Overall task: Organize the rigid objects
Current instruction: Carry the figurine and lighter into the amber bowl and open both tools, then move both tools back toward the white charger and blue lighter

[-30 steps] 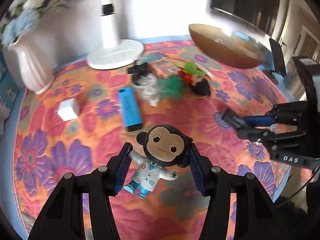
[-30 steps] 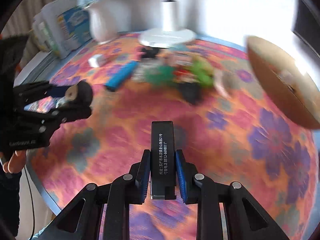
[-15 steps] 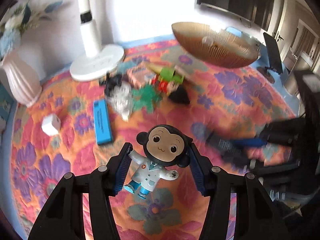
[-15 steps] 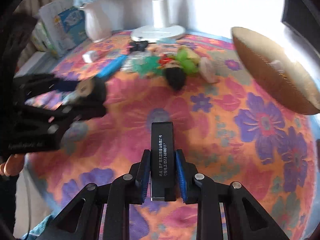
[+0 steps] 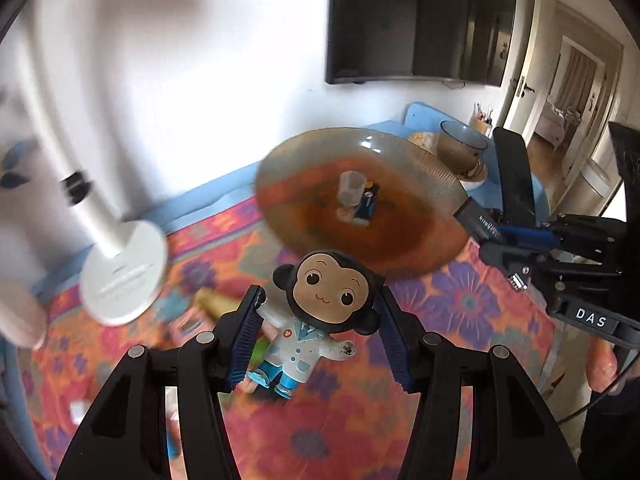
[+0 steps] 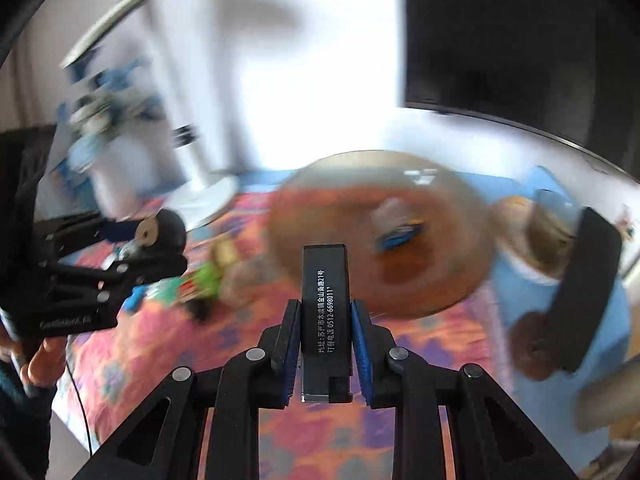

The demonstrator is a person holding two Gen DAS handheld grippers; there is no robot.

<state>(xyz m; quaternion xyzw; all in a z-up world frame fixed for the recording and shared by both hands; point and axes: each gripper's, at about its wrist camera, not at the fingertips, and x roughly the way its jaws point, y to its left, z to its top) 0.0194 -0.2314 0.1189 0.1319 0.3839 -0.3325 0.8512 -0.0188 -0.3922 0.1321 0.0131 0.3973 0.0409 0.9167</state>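
Note:
My left gripper (image 5: 320, 336) is shut on a monkey figurine (image 5: 320, 312) in a white coat and holds it above the flowered tablecloth. My right gripper (image 6: 325, 344) is shut on a flat black box with white print (image 6: 325, 312). A large brown glass bowl (image 5: 360, 204) lies just ahead of both; a small clear cup (image 5: 351, 188) and a blue item lie inside it. The right gripper also shows in the left wrist view (image 5: 492, 232) at the bowl's right rim, and the left gripper shows in the right wrist view (image 6: 132, 248).
A white fan base (image 5: 124, 272) stands at the back left. Blurred toys (image 6: 200, 280) lie on the cloth left of the bowl. A smaller glass bowl (image 5: 460, 148) and a black chair back (image 5: 516, 176) sit behind, and a TV hangs on the wall.
Both grippers have swung forward and up toward the brown bowl, which now fills the middle of both views. Each still holds its object.

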